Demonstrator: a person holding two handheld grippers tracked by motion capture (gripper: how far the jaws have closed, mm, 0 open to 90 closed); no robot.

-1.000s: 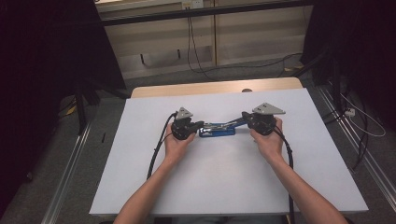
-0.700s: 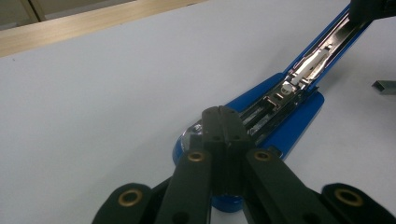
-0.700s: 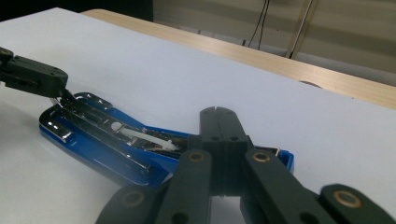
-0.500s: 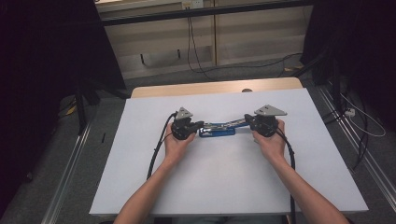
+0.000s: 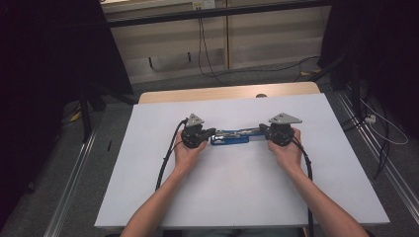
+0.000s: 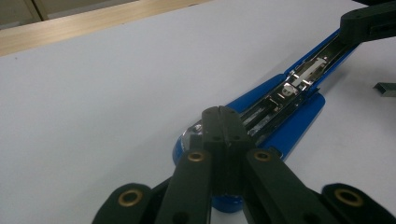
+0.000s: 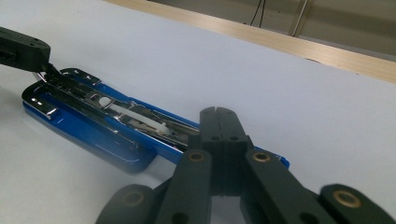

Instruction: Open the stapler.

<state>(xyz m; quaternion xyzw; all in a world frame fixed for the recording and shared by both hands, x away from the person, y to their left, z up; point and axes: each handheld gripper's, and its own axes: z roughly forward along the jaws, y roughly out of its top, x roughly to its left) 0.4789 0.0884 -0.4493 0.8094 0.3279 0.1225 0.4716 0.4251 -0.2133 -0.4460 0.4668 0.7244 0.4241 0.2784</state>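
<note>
You sit at a white worktop (image 5: 148, 187) with a forearm coming in from its near edge on each side, and a black two-jaw gripper in each hand. Starting at the left, your left hand (image 5: 185, 153) holds the left gripper (image 5: 210, 133), which lies a little left of the worktop's middle and points toward the right edge; a black cable (image 5: 165, 163) trails from it back toward the near edge, and a grey three-cornered plate sits on top. Its jaws are pressed fully together, pad against pad, with nothing between them, and in the left gripper view their closed tip rests over the rounded end of a blue stapler (image 6: 280, 112). The stapler (image 5: 230, 137) lies at the centre of the worktop, roughly parallel to the near edge, between the two grippers. It is swung open, so its silver metal staple channel faces up along its length over the blue base. In the left gripper view a small dark strip of staples (image 6: 385, 88) lies on the white surface just beside the stapler. Farther right, your right hand (image 5: 286, 150) holds the right gripper (image 5: 262, 131), pointing back toward the left edge. Its jaws are also closed tight on themselves with nothing held, and in the right gripper view their tip sits over the stapler's other end. A strip of bare wood (image 5: 227, 93) shows along the far edge.
</note>
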